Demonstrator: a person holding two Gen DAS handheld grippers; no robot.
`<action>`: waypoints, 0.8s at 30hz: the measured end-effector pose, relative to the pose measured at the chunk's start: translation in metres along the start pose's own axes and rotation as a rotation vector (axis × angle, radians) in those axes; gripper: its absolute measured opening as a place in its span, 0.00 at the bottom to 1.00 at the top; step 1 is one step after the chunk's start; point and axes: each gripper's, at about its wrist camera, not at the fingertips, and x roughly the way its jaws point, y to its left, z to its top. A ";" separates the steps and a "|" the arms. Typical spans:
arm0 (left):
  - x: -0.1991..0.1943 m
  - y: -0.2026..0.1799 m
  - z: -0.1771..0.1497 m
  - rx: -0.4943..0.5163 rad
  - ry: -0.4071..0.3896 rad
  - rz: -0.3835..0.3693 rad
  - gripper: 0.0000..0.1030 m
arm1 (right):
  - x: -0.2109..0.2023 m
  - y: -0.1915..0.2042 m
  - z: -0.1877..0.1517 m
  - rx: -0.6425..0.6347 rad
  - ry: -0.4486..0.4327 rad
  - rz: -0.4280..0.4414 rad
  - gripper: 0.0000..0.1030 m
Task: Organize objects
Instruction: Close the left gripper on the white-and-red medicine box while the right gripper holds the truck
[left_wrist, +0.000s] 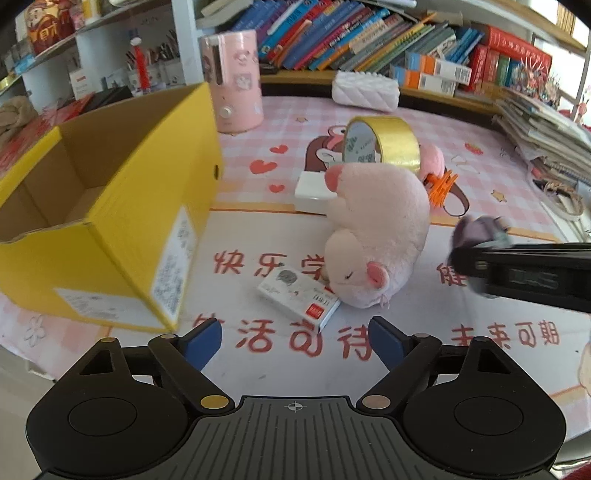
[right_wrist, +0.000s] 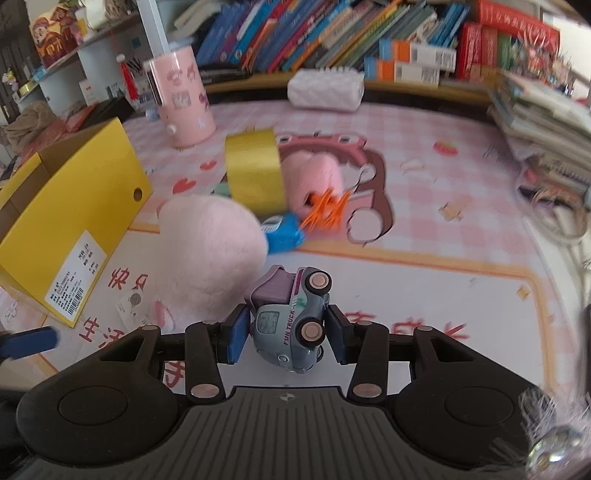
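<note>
My right gripper (right_wrist: 288, 332) is shut on a small grey-blue toy truck (right_wrist: 291, 321) with a purple back, which lies on its side between the blue pads just above the mat. The left wrist view shows that gripper (left_wrist: 476, 258) coming in from the right with the blurred truck (left_wrist: 476, 230). My left gripper (left_wrist: 295, 341) stands open above the mat with nothing between its fingers. A small white card box (left_wrist: 299, 299) lies just beyond it, against a pink plush pig (left_wrist: 373, 236). An open yellow cardboard box (left_wrist: 110, 221) stands to the left.
Behind the plush pig (right_wrist: 210, 254) are a yellow tape roll (left_wrist: 380, 144), an orange clip (left_wrist: 441, 186), a flat white box (left_wrist: 312, 188) and a blue item (right_wrist: 282, 232). A pink cylinder (left_wrist: 236, 81) and a white pouch (left_wrist: 365, 90) stand at the back. Stacked papers (left_wrist: 546, 133) lie at the right edge.
</note>
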 end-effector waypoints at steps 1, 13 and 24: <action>0.006 -0.001 0.002 0.002 0.007 0.005 0.84 | -0.003 -0.001 0.000 -0.013 -0.010 0.003 0.41; 0.039 0.003 0.017 -0.008 0.027 0.007 0.77 | -0.018 -0.005 0.001 -0.096 -0.050 0.049 0.41; 0.037 0.000 0.018 0.000 0.017 -0.021 0.57 | -0.015 -0.009 0.001 -0.082 -0.034 0.051 0.41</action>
